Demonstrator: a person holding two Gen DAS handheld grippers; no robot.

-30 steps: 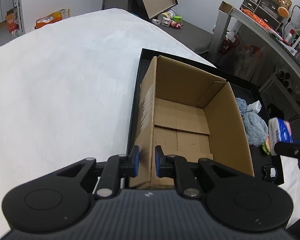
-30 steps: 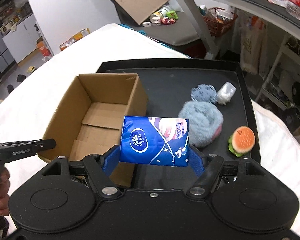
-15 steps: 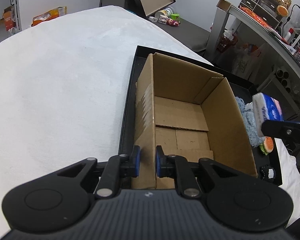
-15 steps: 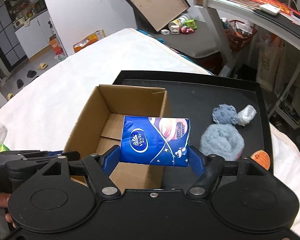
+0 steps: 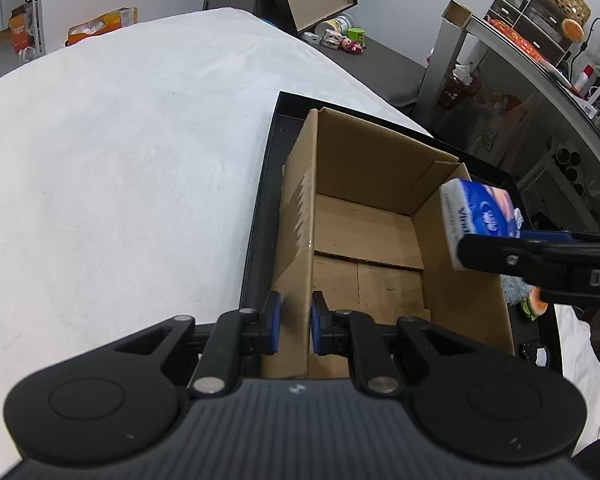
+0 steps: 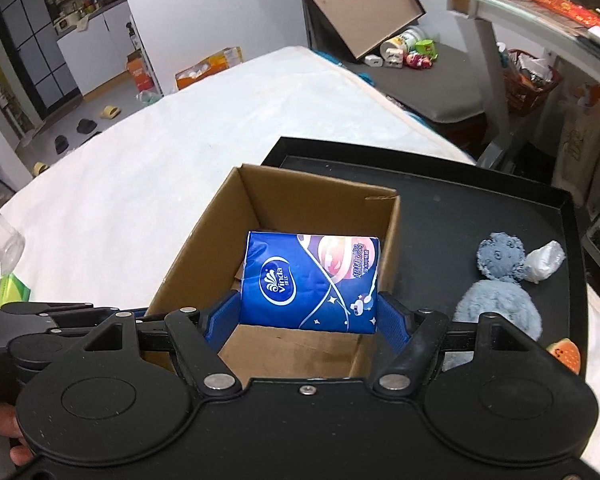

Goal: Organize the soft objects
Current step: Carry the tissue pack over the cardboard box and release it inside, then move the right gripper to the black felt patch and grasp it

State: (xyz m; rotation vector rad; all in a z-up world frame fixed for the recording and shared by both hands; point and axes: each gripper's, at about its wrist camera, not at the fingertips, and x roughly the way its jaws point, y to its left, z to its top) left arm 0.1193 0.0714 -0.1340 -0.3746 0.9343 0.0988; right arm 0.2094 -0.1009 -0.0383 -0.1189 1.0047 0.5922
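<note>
The right gripper (image 6: 308,312) is carrying the tissue pack (image 6: 311,280) over the box (image 6: 204,248), whose wall the left gripper (image 5: 291,322) is pinching; next, letting go.

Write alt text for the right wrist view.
The right gripper holds a blue tissue pack above an open cardboard box on a black tray. A grey plush toy lies on the tray beside the box.

Left gripper (image 5: 292,322): jaws nearly closed, clamping box wall (image 5: 296,264). Right gripper (image 6: 309,314): jaws wide, pads pressing tissue pack (image 6: 312,280) sides.
</note>
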